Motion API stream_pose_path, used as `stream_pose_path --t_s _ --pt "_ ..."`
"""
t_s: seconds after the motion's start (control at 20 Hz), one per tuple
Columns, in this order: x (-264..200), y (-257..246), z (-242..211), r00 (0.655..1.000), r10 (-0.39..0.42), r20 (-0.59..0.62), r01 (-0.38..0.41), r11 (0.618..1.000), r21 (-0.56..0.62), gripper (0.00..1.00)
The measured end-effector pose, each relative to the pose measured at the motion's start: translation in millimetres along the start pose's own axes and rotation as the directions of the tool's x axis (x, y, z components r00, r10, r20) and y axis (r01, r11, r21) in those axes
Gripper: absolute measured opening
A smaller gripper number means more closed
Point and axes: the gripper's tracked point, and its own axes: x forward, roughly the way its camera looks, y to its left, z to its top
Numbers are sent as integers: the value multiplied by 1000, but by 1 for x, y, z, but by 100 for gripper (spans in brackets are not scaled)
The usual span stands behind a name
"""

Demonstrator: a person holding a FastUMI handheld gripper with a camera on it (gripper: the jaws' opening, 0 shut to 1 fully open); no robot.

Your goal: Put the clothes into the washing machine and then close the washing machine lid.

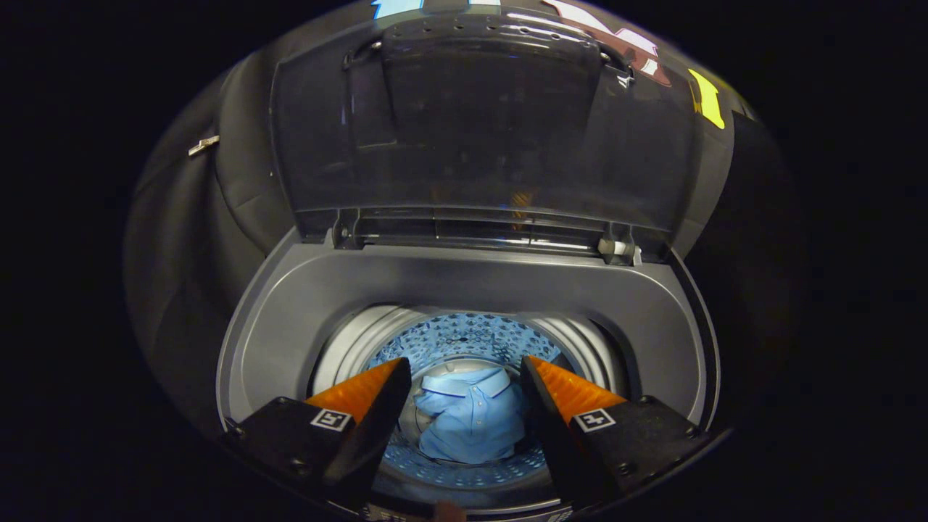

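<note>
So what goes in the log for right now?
gripper: open, above drum | shirt: in drum | lid: up | next: close lid

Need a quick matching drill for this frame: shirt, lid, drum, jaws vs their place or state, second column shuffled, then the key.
Column one:
1. light blue shirt
2. washer lid
3. drum
4. gripper

Column two:
A. standing up, open, behind the tub opening
B. jaws spread apart, holding nothing, above the tub opening
C. lying at the bottom of the drum, seen between the jaws
D. perforated wall ringing the shirt

Pairs: 1-C, 2-A, 3-D, 4-B
</note>
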Motion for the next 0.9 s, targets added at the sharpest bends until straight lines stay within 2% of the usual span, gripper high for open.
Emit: stream_pose_path --t_s 0.05,0.15,0.3,0.55,0.9 --pt "-1 2 3 1000 12 5 -12 1000 4 95" --pt "-3 -1 -2 1000 -11 -9 11 1000 -1 94" --pt "-2 -7 0 999 -47 -7 47 999 -27 100" --pt "-15 -6 6 1000 -21 3 21 1000 12 100" --pt "-69 -13 63 992 -2 122 -6 998 60 100"
